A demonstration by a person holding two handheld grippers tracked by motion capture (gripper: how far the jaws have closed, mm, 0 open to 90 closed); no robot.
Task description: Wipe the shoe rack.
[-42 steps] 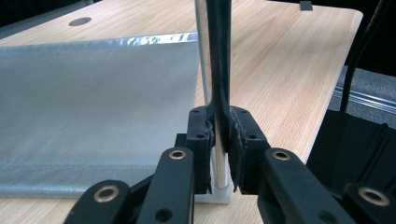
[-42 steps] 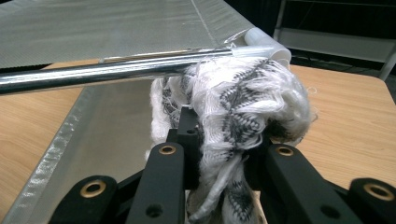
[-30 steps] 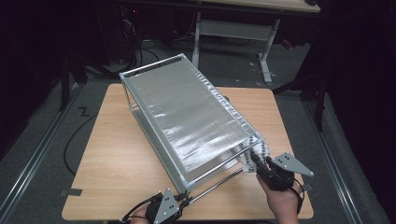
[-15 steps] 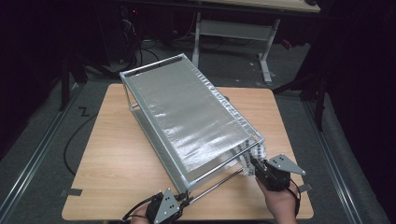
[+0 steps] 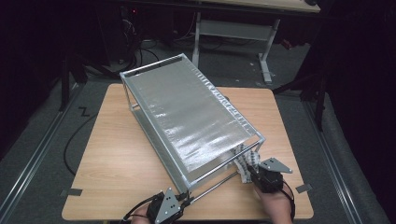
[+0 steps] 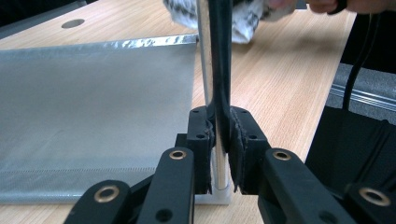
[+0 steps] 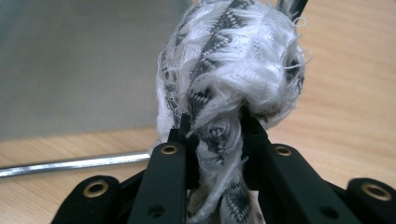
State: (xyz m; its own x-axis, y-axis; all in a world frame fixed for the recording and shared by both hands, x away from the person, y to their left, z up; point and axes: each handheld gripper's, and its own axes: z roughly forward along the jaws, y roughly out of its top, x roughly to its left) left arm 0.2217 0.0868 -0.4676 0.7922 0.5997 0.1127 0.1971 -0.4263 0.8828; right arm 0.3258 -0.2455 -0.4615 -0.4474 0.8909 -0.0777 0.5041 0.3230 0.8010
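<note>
While the wooden table (image 5: 116, 154) carries a metal rack (image 5: 187, 109) with a silvery sheet lying tilted across its middle, the left gripper (image 5: 180, 201) is clamped on the rack's near-left corner rod (image 6: 219, 70). At the near-right corner, the right gripper (image 5: 254, 171) pinches a bunched black-and-white cloth (image 7: 233, 70) against the frame.

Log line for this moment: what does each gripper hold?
left gripper: shut on frame rod | right gripper: shut on cloth | cloth at frame corner | table: wood
</note>
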